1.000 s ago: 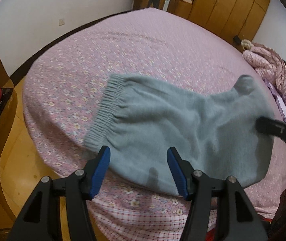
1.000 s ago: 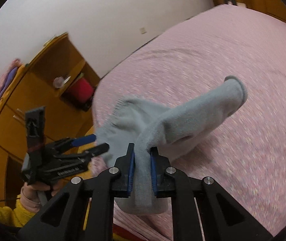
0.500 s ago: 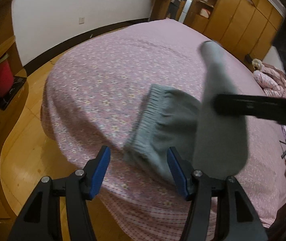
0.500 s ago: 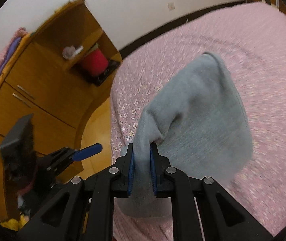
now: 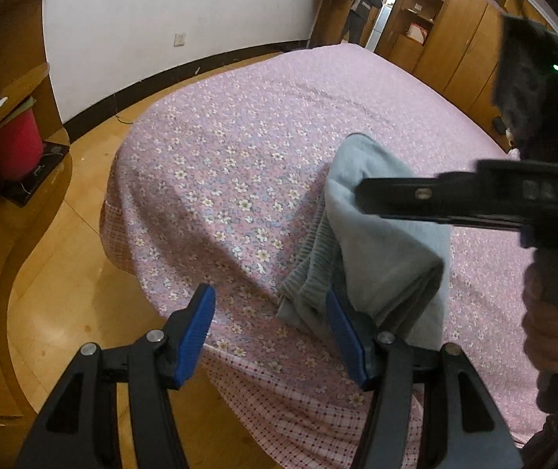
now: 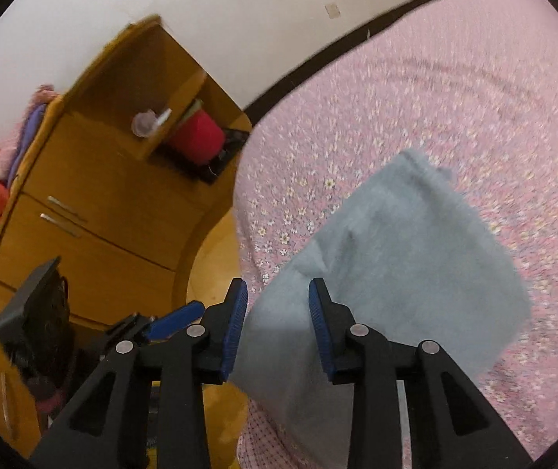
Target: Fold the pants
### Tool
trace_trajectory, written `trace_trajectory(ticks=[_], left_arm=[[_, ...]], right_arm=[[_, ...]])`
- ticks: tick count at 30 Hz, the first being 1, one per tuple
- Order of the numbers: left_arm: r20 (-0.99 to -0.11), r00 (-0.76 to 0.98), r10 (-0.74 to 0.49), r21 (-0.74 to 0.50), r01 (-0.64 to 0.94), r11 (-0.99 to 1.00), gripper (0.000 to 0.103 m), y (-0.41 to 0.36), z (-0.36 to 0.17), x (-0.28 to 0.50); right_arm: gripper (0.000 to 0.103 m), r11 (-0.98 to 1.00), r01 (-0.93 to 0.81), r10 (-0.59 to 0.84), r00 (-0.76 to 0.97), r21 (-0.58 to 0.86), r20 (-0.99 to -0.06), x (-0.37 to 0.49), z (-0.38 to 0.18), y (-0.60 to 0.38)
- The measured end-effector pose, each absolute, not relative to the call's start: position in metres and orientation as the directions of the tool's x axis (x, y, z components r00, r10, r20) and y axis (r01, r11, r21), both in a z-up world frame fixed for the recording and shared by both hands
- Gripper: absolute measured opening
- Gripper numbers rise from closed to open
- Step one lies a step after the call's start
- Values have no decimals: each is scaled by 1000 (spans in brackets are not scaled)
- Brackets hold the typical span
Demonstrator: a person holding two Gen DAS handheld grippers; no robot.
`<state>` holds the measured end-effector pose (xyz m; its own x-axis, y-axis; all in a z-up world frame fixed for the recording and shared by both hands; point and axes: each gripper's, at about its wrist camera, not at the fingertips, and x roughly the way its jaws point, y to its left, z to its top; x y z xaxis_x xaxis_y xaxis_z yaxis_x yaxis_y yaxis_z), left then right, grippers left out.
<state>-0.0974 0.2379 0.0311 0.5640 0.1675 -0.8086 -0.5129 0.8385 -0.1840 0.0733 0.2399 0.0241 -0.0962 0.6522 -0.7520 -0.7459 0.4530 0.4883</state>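
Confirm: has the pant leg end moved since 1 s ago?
Yes. The pant leg end has been carried across from the far side and now lies over the waistband, near the bed corner, folding the pants.

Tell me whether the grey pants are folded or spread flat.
Folded: the grey pants lie doubled on the bed, top layer over the ribbed waistband.

grey pants (image 5: pixel 388 250), folded over, on bed corner

The left gripper (image 5: pixel 271 332) gapes wide at six o'clock, while the right gripper (image 6: pixel 277 326) stands parted, fingers spread.
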Motion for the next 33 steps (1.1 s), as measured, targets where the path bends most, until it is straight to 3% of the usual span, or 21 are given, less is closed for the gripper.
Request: trace_trajectory(ticks=[12,19,24,28,30,33], left_arm=[[-762,610,216,-146,-488,861,62,224,79,-104],[-734,655,181,-188,-451,872,61,209,97,-99],[-746,653,132,-208,-417,885,51,201,87,-85],[-760,645,71,-246,-387,889,28,201,69,-69],[-770,634,78,-228,-387,893,20,204,58,-61],[-814,568,123,-179,-446,877,16,217,32,-52]], right_arm=[[34,590,-675,643,61,443,-763,92,26,166],[34,622,-667,630,116,410,-768,94,27,149],[34,620,-686,607,112,381,-787,97,16,162],[34,629,-714,560,143,306,-816,102,2,175],[34,642,-712,537,152,285,-830,107,-5,178],[34,639,-716,526,139,283,-839,113,-19,184]])
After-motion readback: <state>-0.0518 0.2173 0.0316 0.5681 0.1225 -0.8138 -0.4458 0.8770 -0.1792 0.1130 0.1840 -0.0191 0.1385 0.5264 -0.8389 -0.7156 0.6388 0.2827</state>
